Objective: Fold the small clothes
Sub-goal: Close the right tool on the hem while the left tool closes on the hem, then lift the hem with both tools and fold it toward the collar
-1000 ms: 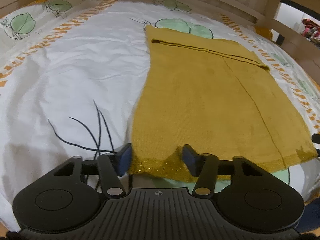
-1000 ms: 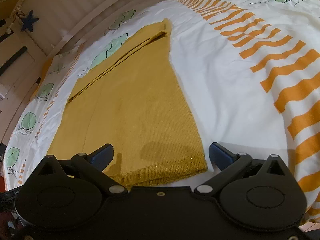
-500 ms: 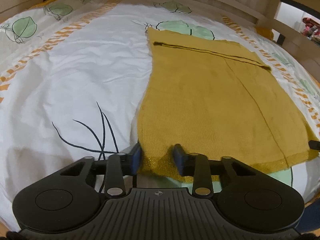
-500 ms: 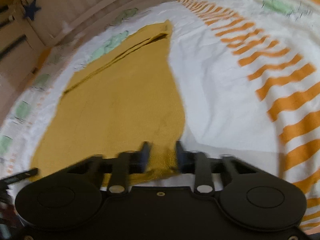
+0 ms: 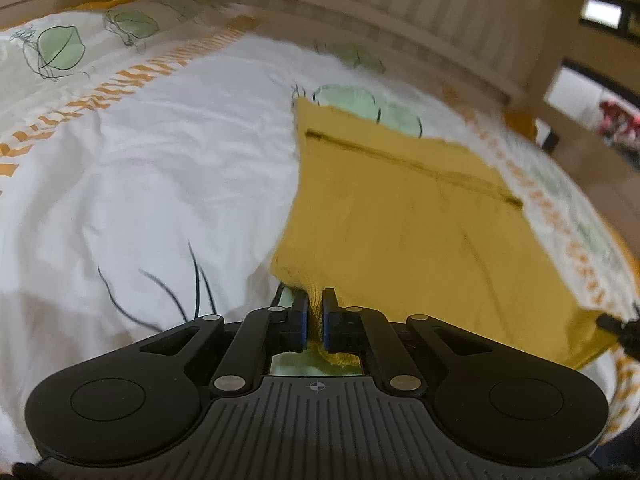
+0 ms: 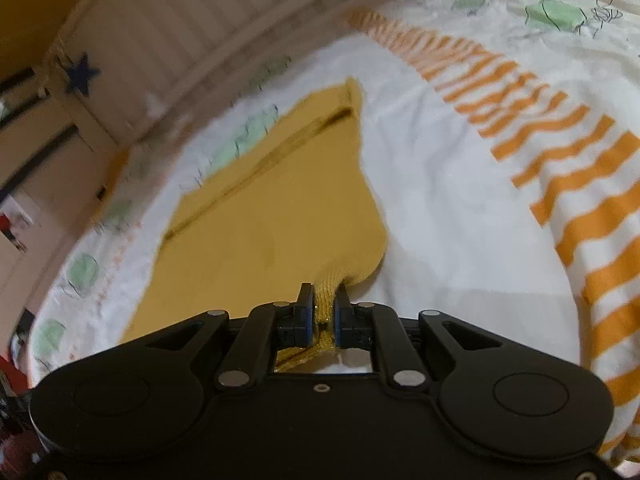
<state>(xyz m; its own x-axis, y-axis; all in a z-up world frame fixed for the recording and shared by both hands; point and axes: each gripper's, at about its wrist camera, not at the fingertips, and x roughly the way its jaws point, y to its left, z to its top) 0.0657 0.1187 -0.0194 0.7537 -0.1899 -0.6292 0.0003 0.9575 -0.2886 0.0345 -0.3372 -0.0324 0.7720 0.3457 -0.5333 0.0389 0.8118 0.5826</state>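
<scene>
Pinching near hem of yellow garment (image 5: 400,216) w/ both tools: left gripper (image 5: 315,316) just clamped on left corner, right gripper (image 6: 323,314) on right corner, on bedsheet (image 5: 160,168).

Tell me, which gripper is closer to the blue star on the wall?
Right. The blue star shows only in the right gripper's view, up to its left. The left gripper clamps the yellow garment's other corner.

No legible text (anywhere)

A home bedroom. Bed with white leaf-and-orange-stripe printed duvet (image 5: 168,168); pale slatted wooden bed rail (image 6: 168,40) bearing a dark blue star (image 6: 82,74).
</scene>
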